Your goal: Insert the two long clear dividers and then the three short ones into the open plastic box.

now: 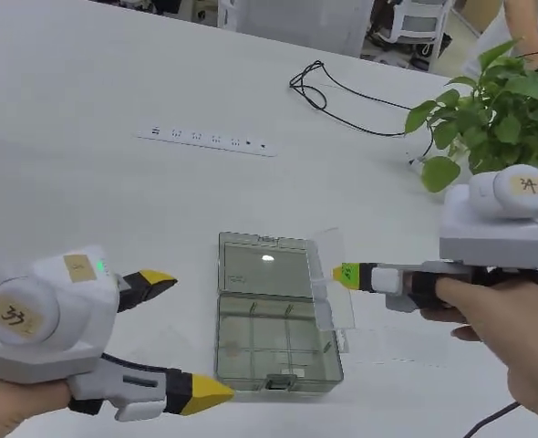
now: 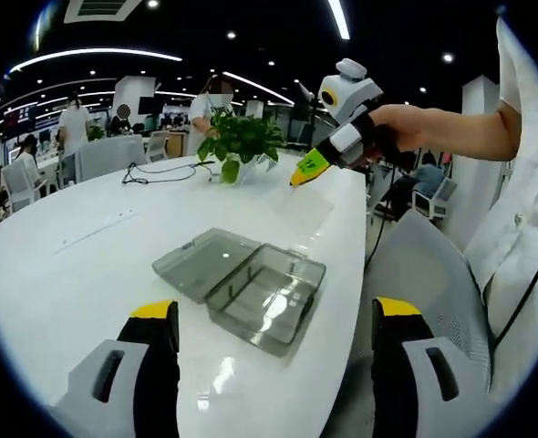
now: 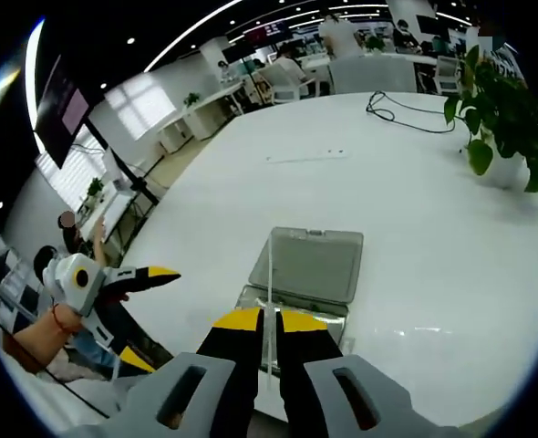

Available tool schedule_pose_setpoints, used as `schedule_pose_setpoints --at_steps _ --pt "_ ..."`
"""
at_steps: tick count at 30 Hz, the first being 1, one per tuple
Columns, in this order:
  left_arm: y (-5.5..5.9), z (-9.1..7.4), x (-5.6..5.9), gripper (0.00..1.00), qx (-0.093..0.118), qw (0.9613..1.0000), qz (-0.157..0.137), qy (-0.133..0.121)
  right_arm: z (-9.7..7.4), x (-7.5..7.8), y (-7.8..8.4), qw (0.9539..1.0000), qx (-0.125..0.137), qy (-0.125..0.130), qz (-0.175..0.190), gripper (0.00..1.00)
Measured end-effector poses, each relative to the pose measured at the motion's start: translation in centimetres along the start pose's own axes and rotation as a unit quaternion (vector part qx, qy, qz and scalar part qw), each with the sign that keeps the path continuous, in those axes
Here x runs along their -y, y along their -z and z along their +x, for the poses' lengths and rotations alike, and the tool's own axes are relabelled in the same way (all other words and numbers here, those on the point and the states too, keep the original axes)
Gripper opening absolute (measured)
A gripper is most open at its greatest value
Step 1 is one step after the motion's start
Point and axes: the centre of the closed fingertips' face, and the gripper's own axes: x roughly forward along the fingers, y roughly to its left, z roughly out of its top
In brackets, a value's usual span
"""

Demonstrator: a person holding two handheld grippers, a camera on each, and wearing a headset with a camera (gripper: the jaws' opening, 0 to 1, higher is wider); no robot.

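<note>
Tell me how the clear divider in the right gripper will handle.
Probably stiff: the clear divider sits flat in the right gripper, showing no droop. Likely light and slippery, being thin, glossy plastic. It may pivot in the jaws if pushed against the box.

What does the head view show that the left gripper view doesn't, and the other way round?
Head view: the left gripper from above, jaws apart, its casing marked 33. Left gripper view: ceiling lights and people beyond the table. Both: the open plastic box, the right gripper shut on a clear divider, and the plant.
</note>
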Motion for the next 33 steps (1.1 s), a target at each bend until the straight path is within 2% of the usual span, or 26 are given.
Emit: schedule_pose_setpoints --at_steps 5,13,19,25,29,33 --pt "0.5 0.3 -0.2 0.89 -0.003 1.0000 0.001 0.008 0.9 0.7 0.9 0.9989 -0.032 0.006 0.033 0.06" --pt "0.4 0.7 0.2 0.88 0.004 0.9998 0.004 0.020 1.8 1.1 2.1 0.9947 -0.065 0.013 0.079 0.06" --pt "0.6 0.9 0.6 0.88 0.005 0.9996 0.001 0.028 2.6 1.1 3.3 0.9925 -0.080 0.020 0.090 0.06" --pt "0.7 1.1 0.7 0.87 0.008 0.9993 0.001 0.035 3.6 1.6 4.7 0.9880 -0.103 0.031 0.111 0.06" --pt "0.7 1.2 0.9 0.86 0.011 0.9992 0.000 0.039 4.7 3.1 5.1 0.9852 -0.112 0.039 0.124 0.06" --pt "0.6 1.3 0.8 0.87 0.012 0.9992 -0.003 0.039 5.0 3.4 5.3 0.9837 -0.123 0.045 0.123 0.06"
